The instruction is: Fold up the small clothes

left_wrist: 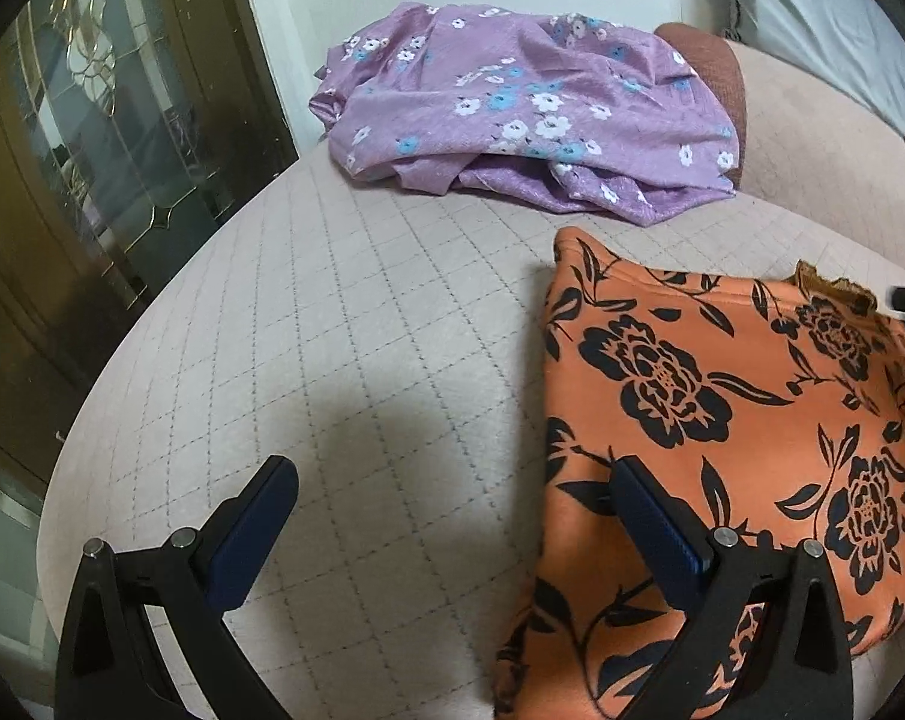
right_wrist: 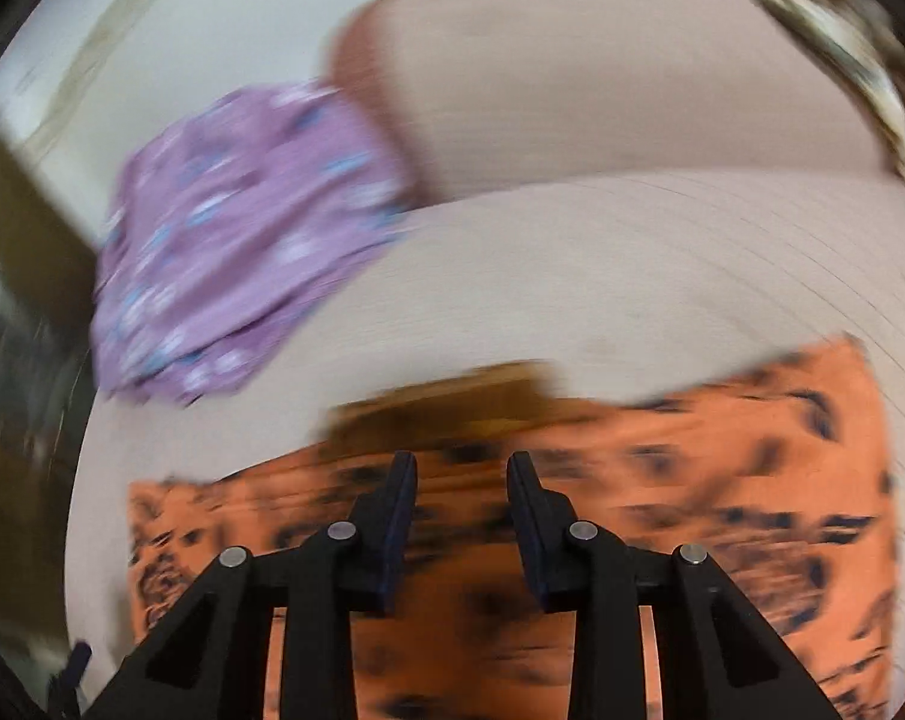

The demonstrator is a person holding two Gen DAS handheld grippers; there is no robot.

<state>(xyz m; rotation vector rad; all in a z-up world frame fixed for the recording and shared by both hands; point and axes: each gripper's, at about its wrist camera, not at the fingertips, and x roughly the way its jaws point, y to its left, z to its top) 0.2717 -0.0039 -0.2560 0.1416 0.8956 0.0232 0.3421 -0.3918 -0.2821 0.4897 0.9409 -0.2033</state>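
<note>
Nearest in the left wrist view, the left tool (left_wrist: 452,498) hangs with its jaws spread wide and nothing between them. One finger is over bare quilting, the other over the near edge of the orange floral garment (left_wrist: 722,420). That stance probably suits taking a hem for the next fold.

The garment lies flat and squared on the quilted bed (left_wrist: 332,312), so it looks partly folded already. A brownish inner layer peeks out at its far corner.

The right wrist view is smeared by motion. There the right tool (right_wrist: 461,468) is poised above the same orange garment (right_wrist: 722,480), jaws narrowed but apart, with no cloth pinched between them; the fabric lies below and ahead of the tips.

Farther off, toward the bed's far edge, a crumpled purple flowered garment (left_wrist: 512,114) waits, well apart from both tools.
</note>
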